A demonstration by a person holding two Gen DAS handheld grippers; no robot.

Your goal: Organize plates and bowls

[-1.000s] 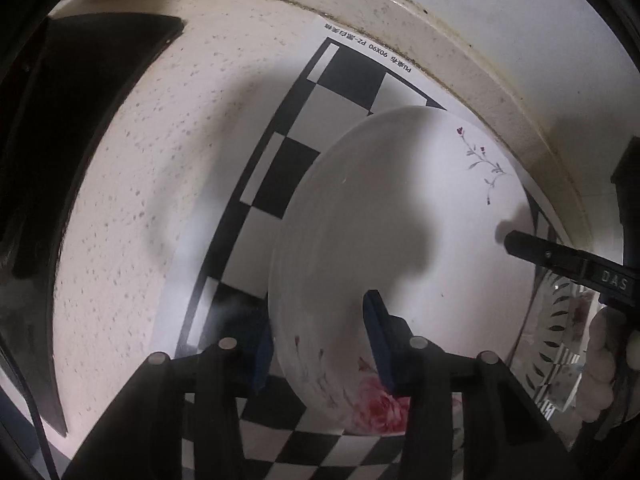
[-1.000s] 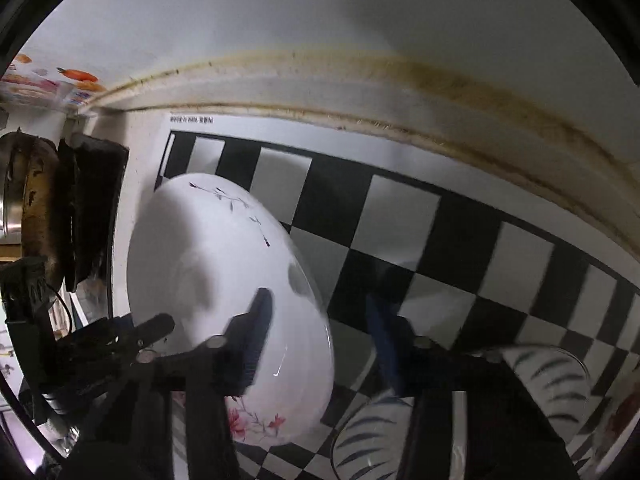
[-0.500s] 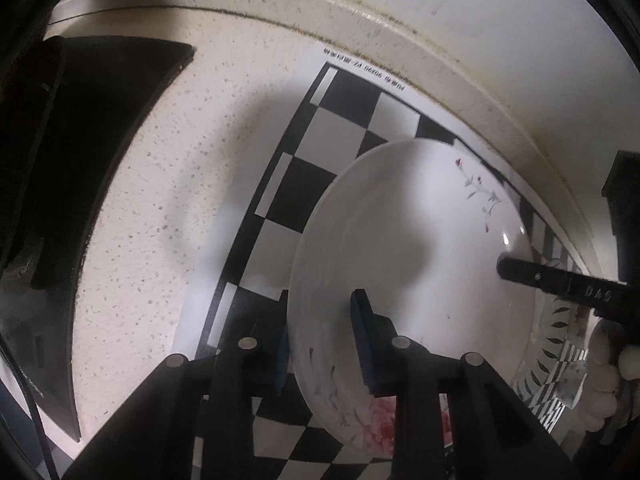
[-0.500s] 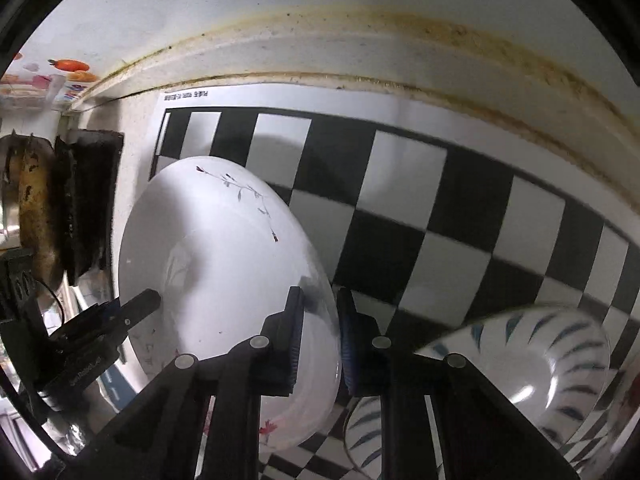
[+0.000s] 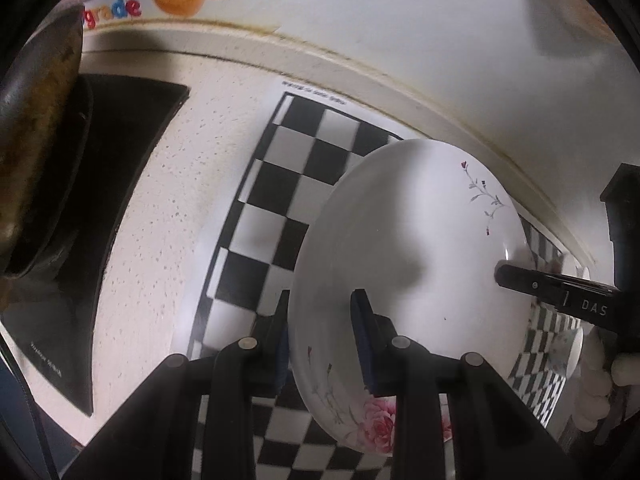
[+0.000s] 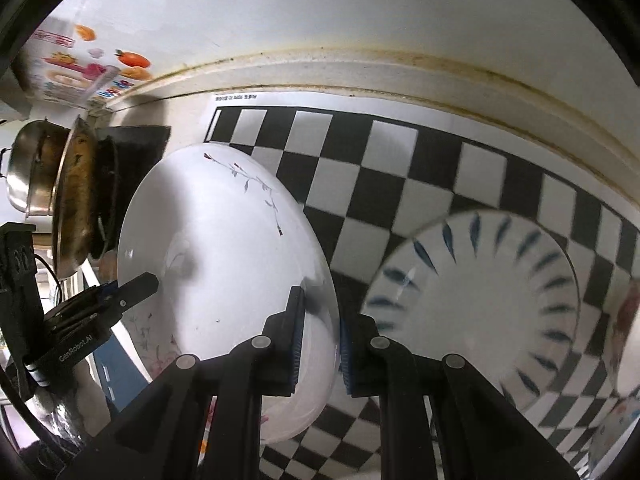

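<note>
**Two-gripper hold on a floral plate: points of possible failure**

The white floral plate [image 5: 412,264] fills the lower centre of the left wrist view and the centre left of the right wrist view [image 6: 224,280]. It appears raised above the checkered mat [image 5: 296,184] and tilted, though how far it clears the mat cannot be told. The left gripper [image 5: 320,344] straddles the plate's near rim, one finger under and one over, its jaws narrowed onto the edge. The right gripper [image 6: 318,344] clasps the opposite rim in the same manner, closed down to the thickness of the plate. Each gripper shows in the other's view, at the right edge and lower left respectively.

Risks, as judged from this hold. The glazed rim is smooth and each grip bites only a narrow margin, so uneven pull between the two hands could let one edge slide out, dropping the plate onto the mat. Tilting further would load one gripper alone. At lower right of the right wrist view lies a blue-striped plate [image 6: 488,312], near the right gripper's outer finger; a sideways swing could strike it. A dark pan [image 6: 76,204] stands at far left, just beyond the floral plate's rim, and limits travel that way.
</note>
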